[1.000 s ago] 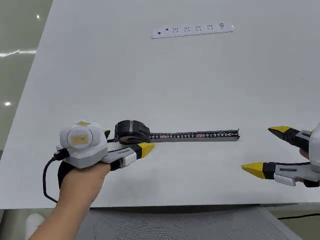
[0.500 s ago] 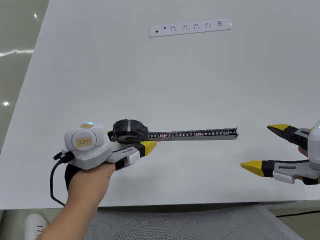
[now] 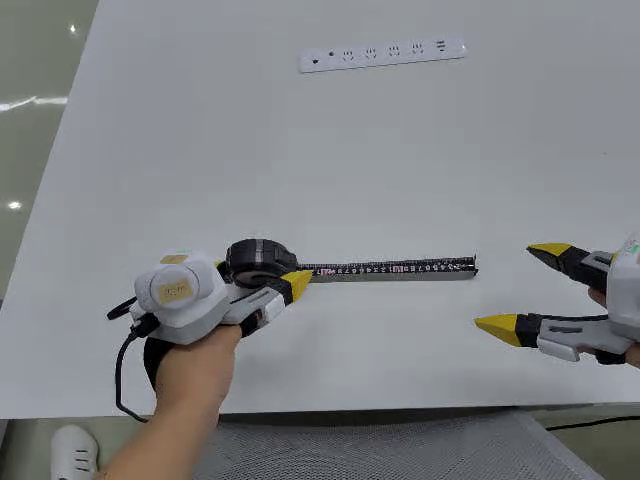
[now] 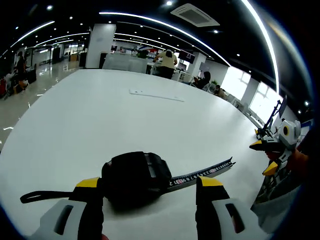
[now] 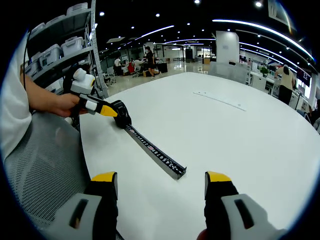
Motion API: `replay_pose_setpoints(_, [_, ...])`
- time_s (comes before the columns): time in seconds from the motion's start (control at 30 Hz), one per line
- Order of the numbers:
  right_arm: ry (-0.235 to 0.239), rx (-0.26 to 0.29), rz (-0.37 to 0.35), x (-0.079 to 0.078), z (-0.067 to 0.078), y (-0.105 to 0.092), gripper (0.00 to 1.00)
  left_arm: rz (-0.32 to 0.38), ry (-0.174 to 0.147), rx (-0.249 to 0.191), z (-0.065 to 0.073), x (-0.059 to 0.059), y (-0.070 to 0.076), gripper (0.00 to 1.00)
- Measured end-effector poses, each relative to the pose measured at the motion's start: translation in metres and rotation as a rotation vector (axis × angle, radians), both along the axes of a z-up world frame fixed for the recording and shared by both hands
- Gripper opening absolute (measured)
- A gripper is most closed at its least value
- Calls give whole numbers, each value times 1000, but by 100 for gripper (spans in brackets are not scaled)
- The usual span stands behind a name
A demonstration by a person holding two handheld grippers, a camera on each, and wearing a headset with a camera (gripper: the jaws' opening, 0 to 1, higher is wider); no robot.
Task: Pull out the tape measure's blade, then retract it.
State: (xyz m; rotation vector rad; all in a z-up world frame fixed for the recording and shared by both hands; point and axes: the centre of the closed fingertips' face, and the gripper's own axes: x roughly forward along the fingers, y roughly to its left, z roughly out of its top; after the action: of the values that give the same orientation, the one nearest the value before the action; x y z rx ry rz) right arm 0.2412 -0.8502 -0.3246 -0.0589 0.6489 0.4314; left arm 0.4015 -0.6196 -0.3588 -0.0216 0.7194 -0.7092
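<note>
Tape measure (image 3: 262, 263) case seated between left gripper (image 4: 150, 181) jaws, held wide, not clamped. Blade (image 3: 400, 268) drawn out; tip ahead of right gripper (image 3: 504, 285) jaws, spread wide, empty. Advised: case pinned firmly, blade fed back slowly.

Setting: open-plan office or laboratory hall.

Indicators:
- A large white surface (image 3: 400, 180) carries a white multi-socket power strip (image 3: 383, 54) near its far edge.
- The ceiling is dark, with long linear light strips (image 4: 165, 22), recessed spotlights and a ceiling-mounted air-conditioning cassette (image 4: 195, 14).
- A metal shelving rack (image 5: 59, 59) holding storage bins (image 5: 72, 44) stands beside the surface.
- The glossy floor (image 3: 40, 100) reflects the ceiling lights.
- A white column (image 5: 226, 47) and bright windows (image 4: 235, 82) bound the hall.
- Several people (image 5: 150, 57) stand at distant workstations.
</note>
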Motion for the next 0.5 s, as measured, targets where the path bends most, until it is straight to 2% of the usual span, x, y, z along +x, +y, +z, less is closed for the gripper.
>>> replay_pose_setpoints(0.2, [-16, -8, 11, 8, 0, 2, 67, 54, -17, 20, -2, 4, 1, 70])
replay_pose_setpoints(0.5, [-27, -10, 33, 17, -8, 5, 65, 119, -15, 48, -5, 8, 4, 66])
